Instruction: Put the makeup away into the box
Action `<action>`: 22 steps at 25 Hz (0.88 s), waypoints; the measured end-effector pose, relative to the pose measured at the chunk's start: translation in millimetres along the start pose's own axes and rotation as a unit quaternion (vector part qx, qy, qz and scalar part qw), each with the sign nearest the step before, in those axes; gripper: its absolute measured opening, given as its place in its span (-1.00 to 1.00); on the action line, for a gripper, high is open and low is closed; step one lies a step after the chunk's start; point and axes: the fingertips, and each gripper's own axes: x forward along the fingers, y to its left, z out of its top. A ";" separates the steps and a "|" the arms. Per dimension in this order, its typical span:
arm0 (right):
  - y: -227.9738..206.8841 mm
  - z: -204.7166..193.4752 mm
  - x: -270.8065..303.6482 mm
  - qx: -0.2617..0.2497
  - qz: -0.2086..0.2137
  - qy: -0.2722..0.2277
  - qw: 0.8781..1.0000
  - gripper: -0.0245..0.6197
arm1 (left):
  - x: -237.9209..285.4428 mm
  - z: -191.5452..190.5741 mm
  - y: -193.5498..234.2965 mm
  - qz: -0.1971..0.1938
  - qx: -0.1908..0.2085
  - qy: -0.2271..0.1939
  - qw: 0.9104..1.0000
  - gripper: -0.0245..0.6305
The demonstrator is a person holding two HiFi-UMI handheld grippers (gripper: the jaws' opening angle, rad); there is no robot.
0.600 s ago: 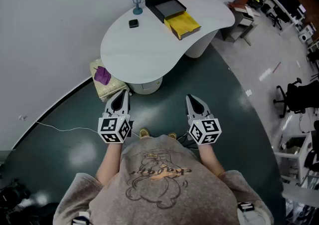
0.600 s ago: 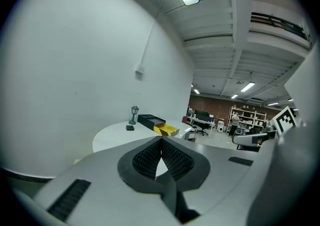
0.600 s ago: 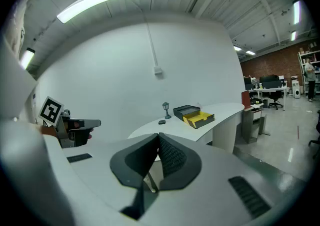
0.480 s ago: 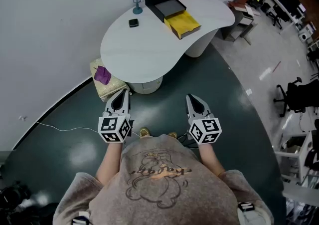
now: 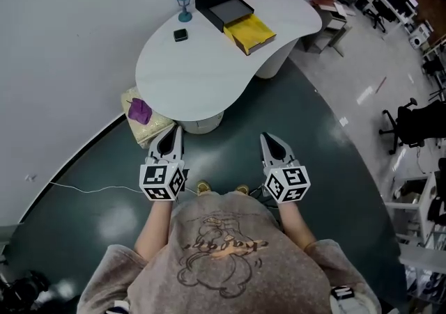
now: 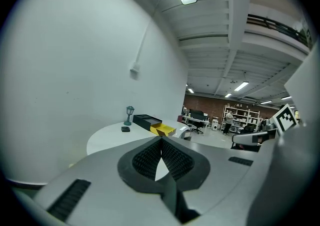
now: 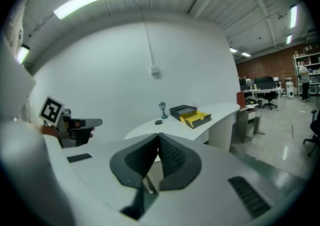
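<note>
The reach is not yet starting: the left gripper [image 5: 169, 133] and right gripper [image 5: 269, 138] are hanging clenched and empty, the black makeup compact [image 5: 180, 35] and open box [image 5: 208, 13] are lying well ahead of both, calling for stepping closer.

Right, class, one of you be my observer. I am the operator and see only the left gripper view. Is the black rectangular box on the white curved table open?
Observer: Yes. The head view looks down into the black rectangular box. It is open, and its grey inside looks bare.
Operator: Is the right gripper holding anything?
Observer: No. Its own view shows the right gripper with its jaws together and nothing between them.
Operator: Is anything lying on the floor?
Observer: A purple crumpled thing sits on a pale bundle beside the base of the white curved table.
</note>
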 end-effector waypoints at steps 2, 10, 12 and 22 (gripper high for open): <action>1.5 -1.3 0.5 0.002 -0.012 -0.004 1.000 -0.91 | 4.2 -2.6 3.8 -0.008 -0.004 0.004 1.000 -0.86; 0.9 -7.4 13.6 0.013 -0.035 -0.015 0.999 -0.91 | 24.0 4.6 14.5 -0.036 -0.001 0.000 0.999 -0.86; -4.6 -5.2 18.4 0.016 -0.041 -0.019 0.999 -0.91 | 32.1 6.5 15.2 -0.041 0.001 0.000 0.999 -0.86; -63.8 9.6 50.4 0.021 -0.057 -0.026 0.998 -0.91 | 105.6 21.8 -1.4 -0.055 0.007 -0.012 0.998 -0.86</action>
